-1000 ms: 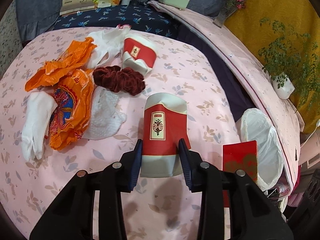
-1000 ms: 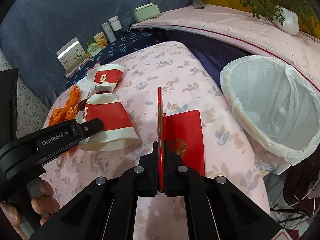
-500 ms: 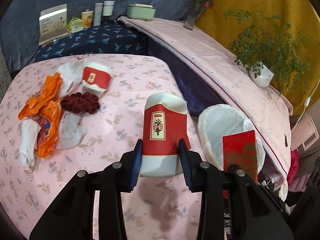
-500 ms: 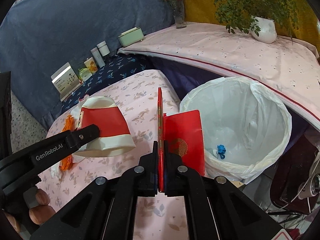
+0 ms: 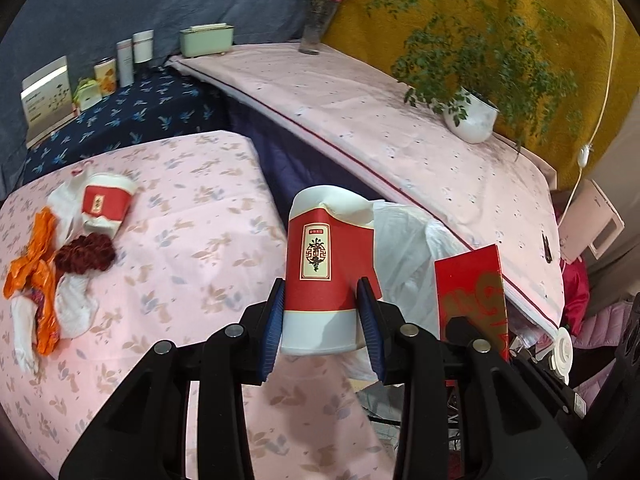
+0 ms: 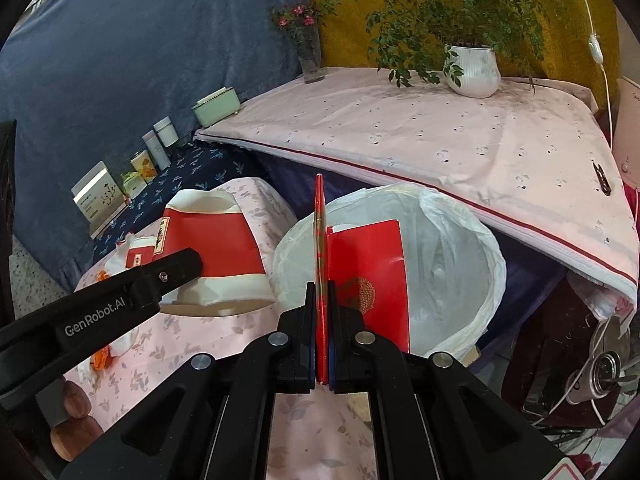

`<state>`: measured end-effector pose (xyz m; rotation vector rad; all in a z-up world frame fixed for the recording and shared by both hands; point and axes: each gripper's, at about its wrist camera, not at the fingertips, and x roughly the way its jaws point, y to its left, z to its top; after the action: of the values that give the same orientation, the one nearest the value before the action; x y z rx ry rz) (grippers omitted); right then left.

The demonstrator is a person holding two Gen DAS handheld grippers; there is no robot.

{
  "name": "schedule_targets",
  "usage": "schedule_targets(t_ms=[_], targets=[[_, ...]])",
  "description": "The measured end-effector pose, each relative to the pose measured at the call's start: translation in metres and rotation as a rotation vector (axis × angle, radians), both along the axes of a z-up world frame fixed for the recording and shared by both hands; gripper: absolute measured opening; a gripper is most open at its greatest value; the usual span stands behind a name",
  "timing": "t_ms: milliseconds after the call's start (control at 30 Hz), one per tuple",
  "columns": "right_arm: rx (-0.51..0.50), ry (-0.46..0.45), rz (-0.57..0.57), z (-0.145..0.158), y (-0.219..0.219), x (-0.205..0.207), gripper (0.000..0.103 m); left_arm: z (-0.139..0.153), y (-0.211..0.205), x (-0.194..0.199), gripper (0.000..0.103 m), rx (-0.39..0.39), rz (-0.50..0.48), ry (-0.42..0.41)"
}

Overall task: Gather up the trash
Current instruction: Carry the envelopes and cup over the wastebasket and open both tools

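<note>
Left gripper [image 5: 322, 312] clamps red-and-white paper cup [image 5: 328, 268], right gripper [image 6: 322, 340] pinches flat red envelope [image 6: 370, 276] by white-lined bin [image 6: 460, 248]; cup, wrappers remain on worktop [image 5: 192, 216].

A blue cloth backdrop [image 6: 132, 52] covers the far left wall, and a mustard-yellow cloth [image 6: 532, 4] hangs to its right. Below them a long raised ledge with a pale pink sheet [image 6: 440, 136] edged by a red stripe runs across the far side. On it stand a white pot with a leafy green plant [image 6: 474, 70], a glass vase of pink flowers [image 6: 310, 56] and a mint-green box [image 6: 216, 107]. A lower shelf in dark blue floral cloth [image 5: 132, 114] holds small containers and a card. The near table wears a pink floral cloth [image 5: 200, 200]. A white cord [image 6: 596, 48] hangs at far right.
</note>
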<state>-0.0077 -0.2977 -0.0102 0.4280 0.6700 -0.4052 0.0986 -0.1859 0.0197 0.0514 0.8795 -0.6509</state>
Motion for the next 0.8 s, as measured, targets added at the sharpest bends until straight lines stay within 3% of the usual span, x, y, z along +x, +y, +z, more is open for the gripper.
schedule_targets(t_ms=[300, 367, 500, 567, 633, 800], targets=[[0.012, 0.031, -0.036, -0.007, -0.039, 0.009, 0.006, -0.008, -0.041, 0.011, 0.036, -0.027, -0.086, 0.052], [0.009, 0.033, -0.048, -0.009, -0.046, 0.013, 0.012, -0.012, -0.046, 0.014, 0.045, -0.02, -0.069, 0.053], [-0.012, 0.046, -0.064, -0.009, -0.053, 0.019, 0.017, -0.014, -0.046, 0.017, 0.051, -0.003, -0.045, 0.037], [-0.015, 0.046, -0.066, -0.007, -0.054, 0.019, 0.022, -0.014, -0.041, 0.015, 0.06, 0.007, -0.028, 0.015], [-0.027, 0.04, -0.066, -0.005, -0.051, 0.018, 0.029, -0.013, -0.036, 0.015, 0.061, 0.014, -0.007, -0.003], [-0.05, 0.04, -0.045, 0.001, -0.042, 0.019, 0.032, -0.011, -0.02, 0.013, 0.061, 0.035, 0.031, -0.029]])
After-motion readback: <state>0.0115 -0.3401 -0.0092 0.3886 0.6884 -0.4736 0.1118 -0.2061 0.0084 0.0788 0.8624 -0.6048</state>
